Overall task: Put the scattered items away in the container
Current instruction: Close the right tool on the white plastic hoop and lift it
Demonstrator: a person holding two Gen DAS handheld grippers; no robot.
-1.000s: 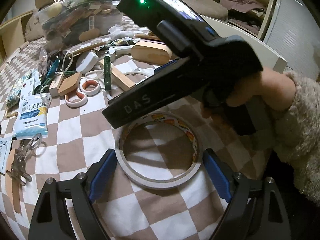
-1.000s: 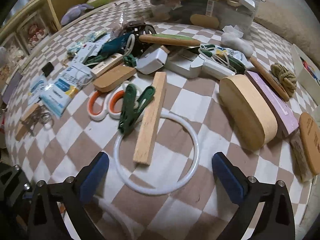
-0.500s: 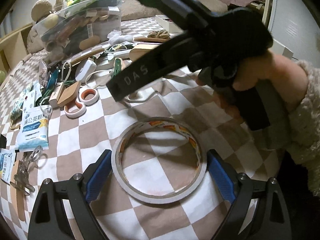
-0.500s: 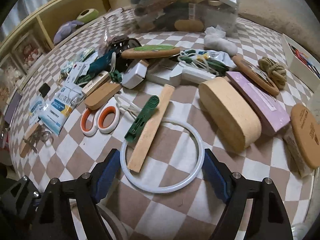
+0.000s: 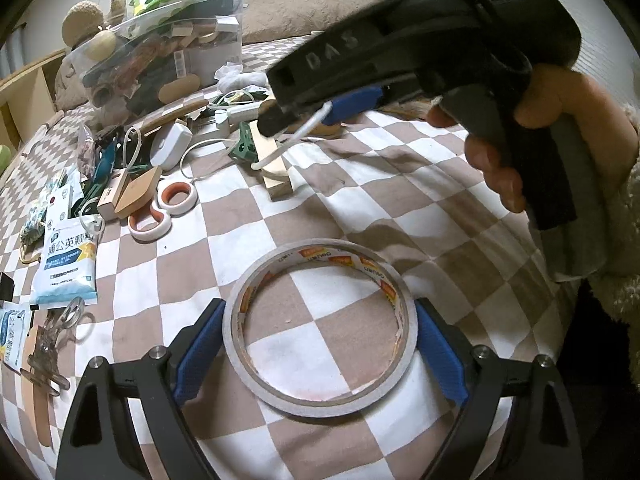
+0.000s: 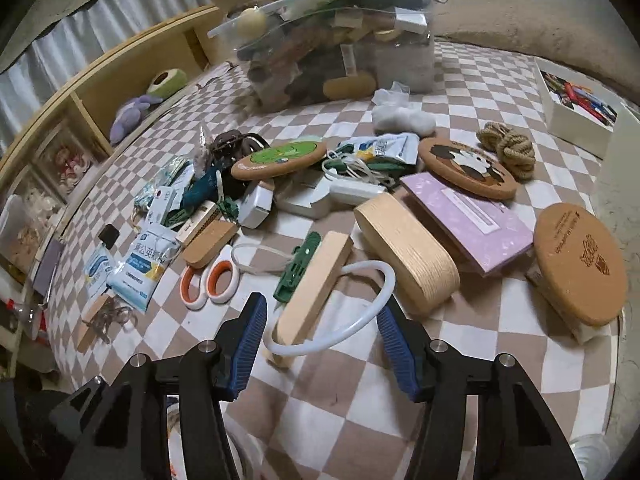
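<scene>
On the checkered bed (image 6: 460, 360), clutter spreads out below the clear bin (image 6: 340, 40) at the far edge, already heaped full, likely the container to fill. Nearer, the tape roll (image 5: 320, 328) lies flat between the left tool's (image 5: 318, 354) spread jaws, both pads right beside its rim; whether they press I cannot tell. It looks lined up for a squeeze across its width. The right tool (image 6: 320, 340) is closing on the white ring (image 6: 340, 308), which bows upward between the pads, so they seem to bite. A wood block (image 6: 316, 284) rests through the ring and may drag along.
</scene>
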